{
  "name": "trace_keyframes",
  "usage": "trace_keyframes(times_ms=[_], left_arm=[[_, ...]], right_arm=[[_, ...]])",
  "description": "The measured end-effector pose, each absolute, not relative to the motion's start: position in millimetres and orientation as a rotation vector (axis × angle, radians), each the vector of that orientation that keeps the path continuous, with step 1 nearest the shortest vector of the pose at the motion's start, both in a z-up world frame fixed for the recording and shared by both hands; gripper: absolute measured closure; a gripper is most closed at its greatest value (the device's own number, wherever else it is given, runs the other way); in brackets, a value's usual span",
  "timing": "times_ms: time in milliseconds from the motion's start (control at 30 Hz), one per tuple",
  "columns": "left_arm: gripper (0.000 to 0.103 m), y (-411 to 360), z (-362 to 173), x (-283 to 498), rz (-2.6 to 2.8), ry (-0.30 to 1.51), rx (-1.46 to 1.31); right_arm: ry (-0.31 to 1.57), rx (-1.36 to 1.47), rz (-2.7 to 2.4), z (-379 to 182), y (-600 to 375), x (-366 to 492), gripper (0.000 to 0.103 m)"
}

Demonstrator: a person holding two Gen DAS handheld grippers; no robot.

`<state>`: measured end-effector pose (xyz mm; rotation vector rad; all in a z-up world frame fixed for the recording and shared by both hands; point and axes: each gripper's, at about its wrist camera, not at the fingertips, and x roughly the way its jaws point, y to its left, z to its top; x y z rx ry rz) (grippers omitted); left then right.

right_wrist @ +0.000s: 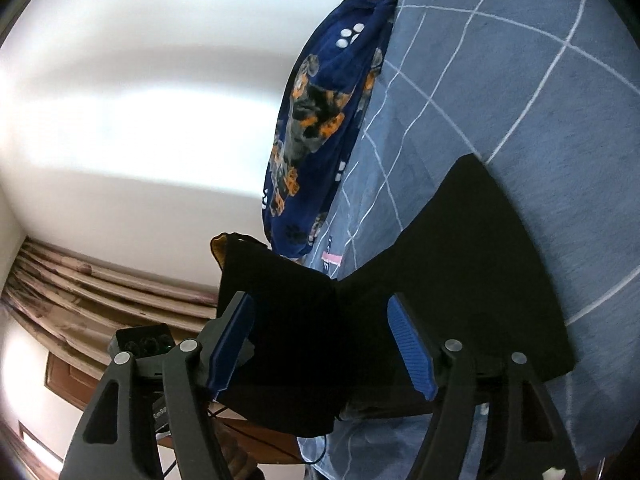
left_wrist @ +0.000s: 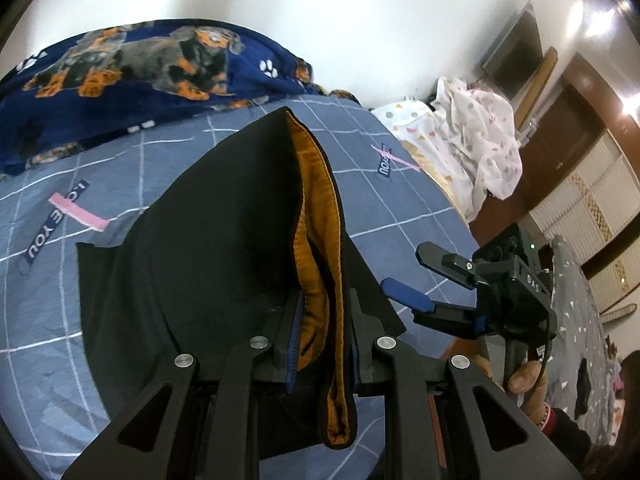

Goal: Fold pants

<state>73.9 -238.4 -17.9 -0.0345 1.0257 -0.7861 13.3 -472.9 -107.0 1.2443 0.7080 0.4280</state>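
Black pants (left_wrist: 224, 248) with an orange lining (left_wrist: 316, 208) lie partly on the blue checked bed sheet (left_wrist: 80, 280). My left gripper (left_wrist: 322, 344) is shut on the pants' waistband edge, which stands up between its fingers. My right gripper (left_wrist: 404, 276) shows open in the left wrist view, just right of the pants. In the right wrist view the right gripper (right_wrist: 320, 344) is open, its blue pads (right_wrist: 412, 348) on either side of the black pants (right_wrist: 460, 280), with a lifted flap (right_wrist: 276, 300) between them.
A navy dog-print blanket (left_wrist: 120, 80) lies bunched along the far side of the bed. White patterned bedding (left_wrist: 472, 144) is piled at the right. A brown wardrobe and doors (left_wrist: 576, 160) stand beyond the bed's edge. Curtains (right_wrist: 100, 280) hang at the left.
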Motion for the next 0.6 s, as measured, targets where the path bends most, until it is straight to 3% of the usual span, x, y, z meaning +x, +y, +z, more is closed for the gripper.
trace_keyframes(times_ms=[600], left_arm=[[0.083, -304, -54, 83, -0.816, 1.111, 0.025]], right_arm=[[0.723, 1.363, 0.443, -136, -486, 14, 0.032]])
